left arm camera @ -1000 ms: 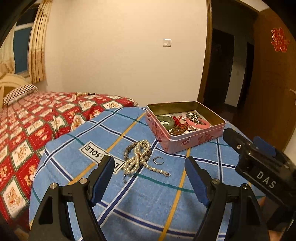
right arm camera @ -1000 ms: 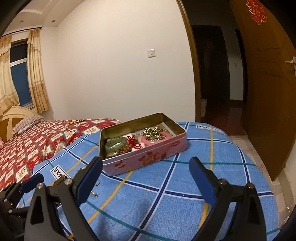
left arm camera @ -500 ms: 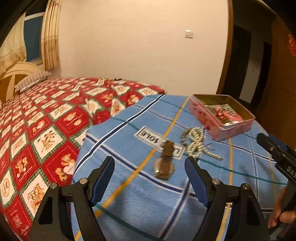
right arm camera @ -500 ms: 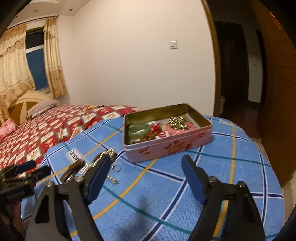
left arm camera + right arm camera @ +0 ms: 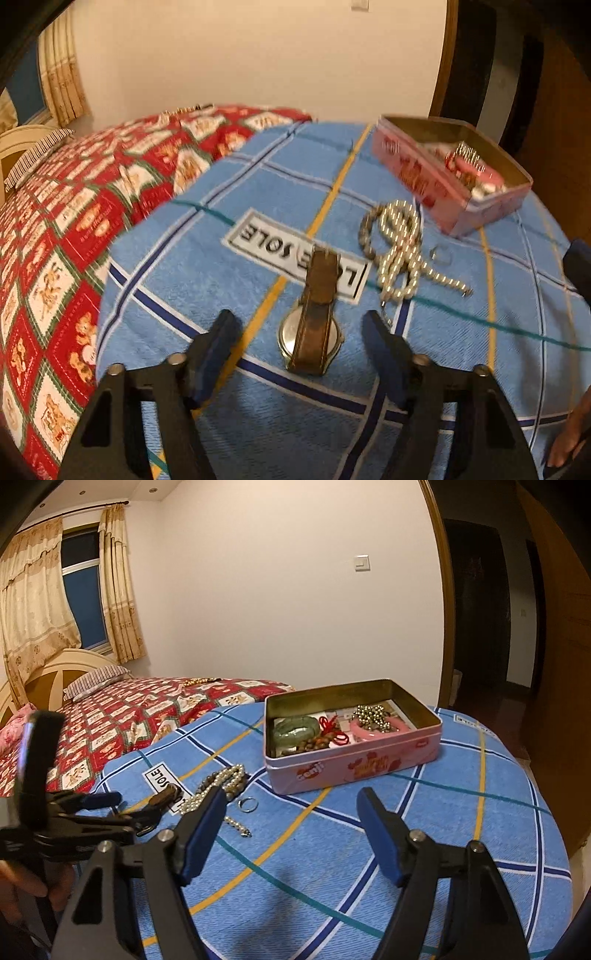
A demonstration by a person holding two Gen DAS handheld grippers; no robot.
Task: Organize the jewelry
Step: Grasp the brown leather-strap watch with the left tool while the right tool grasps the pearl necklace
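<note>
The left gripper (image 5: 301, 341) has its blue-padded jaws closing around a round steel wristwatch with a brown leather strap (image 5: 312, 328), pads not yet touching it. The right gripper (image 5: 291, 829) is closing on nothing above the blue checked cloth (image 5: 461, 830). The watch strap crosses a white label (image 5: 266, 243) reading "SOLE". Beyond the label lie a pearl necklace (image 5: 397, 247) and a small silver ring (image 5: 248, 805). Farther off, a pink rectangular tin (image 5: 354, 764) holds a green bangle (image 5: 295, 729), brown beads, red cord and a pink bangle (image 5: 380, 727).
</note>
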